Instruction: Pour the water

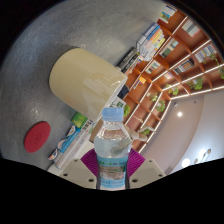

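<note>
Between pink pads [91,162], water bottle [112,150], clamped.

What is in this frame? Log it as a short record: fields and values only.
held item: clear plastic water bottle with a blue cap and blue label, upright between the fingers
gripper: shut on the bottle, pink pads pressing both sides
target vessel: cream cylindrical cup, beyond the bottle
other item: red round disc on the grey table
backdrop: wooden shelves with goods
bottle cap: on
</note>
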A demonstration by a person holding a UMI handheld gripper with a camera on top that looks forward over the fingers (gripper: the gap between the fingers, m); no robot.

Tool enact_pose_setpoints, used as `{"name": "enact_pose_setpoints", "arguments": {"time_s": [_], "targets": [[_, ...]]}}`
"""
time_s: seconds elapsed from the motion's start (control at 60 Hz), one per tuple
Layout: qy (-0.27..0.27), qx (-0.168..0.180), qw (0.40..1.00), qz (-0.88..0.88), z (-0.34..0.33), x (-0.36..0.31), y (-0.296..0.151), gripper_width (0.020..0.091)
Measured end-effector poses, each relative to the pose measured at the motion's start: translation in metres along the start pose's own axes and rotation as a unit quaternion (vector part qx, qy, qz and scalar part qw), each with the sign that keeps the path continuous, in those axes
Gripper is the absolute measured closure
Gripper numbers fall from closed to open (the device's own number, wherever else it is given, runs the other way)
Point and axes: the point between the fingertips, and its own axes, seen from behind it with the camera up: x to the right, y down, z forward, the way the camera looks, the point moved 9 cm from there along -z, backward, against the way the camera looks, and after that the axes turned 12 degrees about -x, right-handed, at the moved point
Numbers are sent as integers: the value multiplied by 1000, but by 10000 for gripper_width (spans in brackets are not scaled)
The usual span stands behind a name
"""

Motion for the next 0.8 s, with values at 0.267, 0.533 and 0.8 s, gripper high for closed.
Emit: {"name": "enact_pose_setpoints", "arguments": {"time_s": [0.267,0.533,0.8], "targets": [[-58,9,988,140,-6,-4,3,783],[-268,27,725,633,-14,-10,36,783],[-341,49,445,827,-13,-44,37,783]]}}
